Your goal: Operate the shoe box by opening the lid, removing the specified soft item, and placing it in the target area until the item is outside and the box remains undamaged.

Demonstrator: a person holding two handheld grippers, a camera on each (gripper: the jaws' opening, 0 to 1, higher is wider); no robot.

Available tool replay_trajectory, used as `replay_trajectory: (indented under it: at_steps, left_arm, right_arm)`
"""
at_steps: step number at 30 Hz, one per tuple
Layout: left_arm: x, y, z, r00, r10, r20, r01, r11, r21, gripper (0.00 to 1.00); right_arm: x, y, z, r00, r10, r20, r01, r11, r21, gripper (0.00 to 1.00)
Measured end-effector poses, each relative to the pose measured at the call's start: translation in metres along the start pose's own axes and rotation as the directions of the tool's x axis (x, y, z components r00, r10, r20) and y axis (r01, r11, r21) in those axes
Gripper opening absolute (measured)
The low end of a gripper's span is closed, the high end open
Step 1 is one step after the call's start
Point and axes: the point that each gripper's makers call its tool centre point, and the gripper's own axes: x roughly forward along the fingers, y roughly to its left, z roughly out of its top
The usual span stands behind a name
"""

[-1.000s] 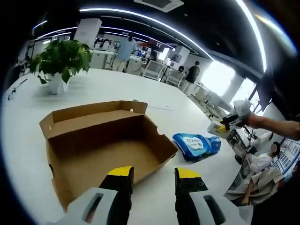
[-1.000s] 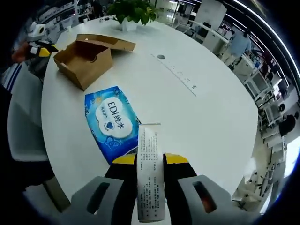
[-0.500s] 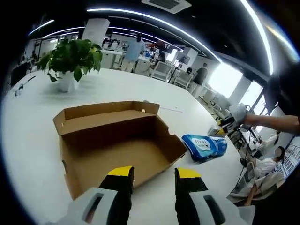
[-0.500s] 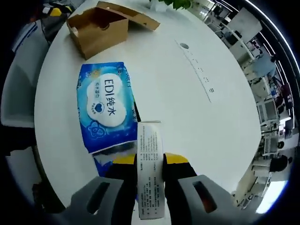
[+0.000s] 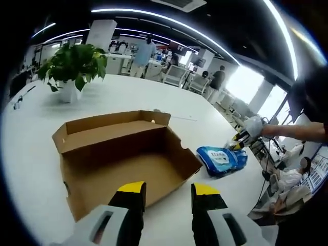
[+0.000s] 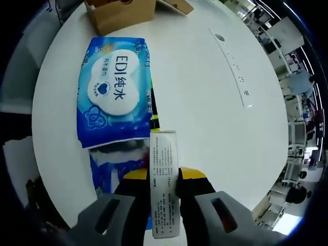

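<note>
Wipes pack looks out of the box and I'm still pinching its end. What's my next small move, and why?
Probably open the right hand-held gripper and back off. The blue wipes pack already lies on the white table, apart from the open shoe box, and only its printed white end flap is held between the jaws.

Open shoe box [image 5: 123, 159] interior unobstructed from above; potted plant [image 5: 69, 66] stands well behind it, blue wipes pack [image 5: 221, 160] to its right on bare white table [image 5: 31, 154].

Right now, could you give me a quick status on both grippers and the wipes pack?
Left gripper open, over the open box. Right gripper shut on a white leaflet. Wipes pack out, lying on the table.
</note>
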Motion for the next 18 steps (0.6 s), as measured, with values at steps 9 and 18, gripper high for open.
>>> replay_trajectory:
  at_steps: [9,18]
  left_arm:
    - [0.005,-0.007,0.009,1.000,-0.020,0.007,0.020,1.000,0.013,0.35]
    - [0.000,0.001,0.005,1.000,-0.005,0.004,0.004,1.000,0.010,0.35]
  right_arm:
    - [0.003,-0.003,0.000,1.000,0.002,-0.009,-0.003,0.999,-0.039,0.18]
    - [0.010,-0.003,-0.005,0.999,0.010,-0.032,-0.012,0.998,-0.055,0.18]
